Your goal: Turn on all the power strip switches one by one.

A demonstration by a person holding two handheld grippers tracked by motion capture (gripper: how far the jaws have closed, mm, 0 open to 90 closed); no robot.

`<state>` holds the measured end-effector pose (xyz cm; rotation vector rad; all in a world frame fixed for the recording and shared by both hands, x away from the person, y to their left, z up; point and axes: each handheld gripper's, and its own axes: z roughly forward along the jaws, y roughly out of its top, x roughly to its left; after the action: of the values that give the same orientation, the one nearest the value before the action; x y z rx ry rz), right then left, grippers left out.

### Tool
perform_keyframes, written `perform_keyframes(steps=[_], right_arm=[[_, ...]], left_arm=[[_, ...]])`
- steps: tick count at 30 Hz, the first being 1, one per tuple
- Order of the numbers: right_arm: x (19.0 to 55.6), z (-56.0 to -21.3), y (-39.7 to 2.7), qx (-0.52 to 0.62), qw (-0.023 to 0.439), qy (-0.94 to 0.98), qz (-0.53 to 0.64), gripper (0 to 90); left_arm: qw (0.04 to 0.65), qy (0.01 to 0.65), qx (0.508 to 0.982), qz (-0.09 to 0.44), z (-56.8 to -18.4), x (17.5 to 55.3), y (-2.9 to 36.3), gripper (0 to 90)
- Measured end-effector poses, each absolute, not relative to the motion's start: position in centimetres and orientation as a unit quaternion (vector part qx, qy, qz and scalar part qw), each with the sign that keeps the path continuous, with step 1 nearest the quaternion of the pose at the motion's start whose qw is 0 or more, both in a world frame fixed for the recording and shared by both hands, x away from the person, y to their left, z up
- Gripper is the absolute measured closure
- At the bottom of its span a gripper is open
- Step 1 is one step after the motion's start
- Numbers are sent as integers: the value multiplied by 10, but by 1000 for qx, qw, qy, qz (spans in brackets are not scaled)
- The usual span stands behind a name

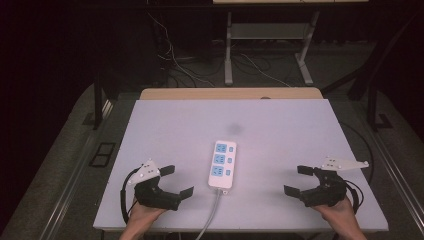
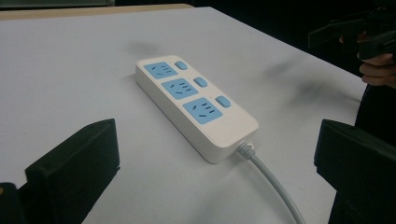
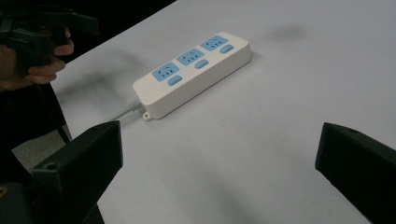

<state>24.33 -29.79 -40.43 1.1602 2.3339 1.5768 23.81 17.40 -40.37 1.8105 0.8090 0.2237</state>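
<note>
A white plastic power strip [image 1: 222, 164] lies flat near the middle of the near half of the surface [image 1: 280, 130], a smooth, matte, pale sheet with square corners. The strip is a long slab with rounded edges and a glossy shell; three light-blue socket faces sit in a row along it, each with a small rounded blue switch beside it. A round grey cable [image 1: 210, 216] leaves its near end through a ribbed collar and runs off the near edge of the surface. In the right gripper view a small mounting tab shows at that same end of the strip [image 3: 191, 72].

The left gripper [image 1: 179, 181] rests over the near left part of the surface, left of the strip and apart from it. Its blocky, matte black jaws stand wide open with nothing between them; in the left gripper view the strip [image 2: 194, 105] lies ahead of the gap.

The right gripper [image 1: 299, 180] is over the near right part, well apart from the strip, and points towards it. Its jaws are likewise spread wide and hold nothing. A flat grey three-cornered plate tops each gripper.
</note>
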Motion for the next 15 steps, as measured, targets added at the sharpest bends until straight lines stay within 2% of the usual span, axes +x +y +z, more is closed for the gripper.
perform_keyframes(steps=[15], right_arm=[[244,-407,-300,384,45,766,514,5]], left_arm=[[541,334,767,87,-405,238,172,0]])
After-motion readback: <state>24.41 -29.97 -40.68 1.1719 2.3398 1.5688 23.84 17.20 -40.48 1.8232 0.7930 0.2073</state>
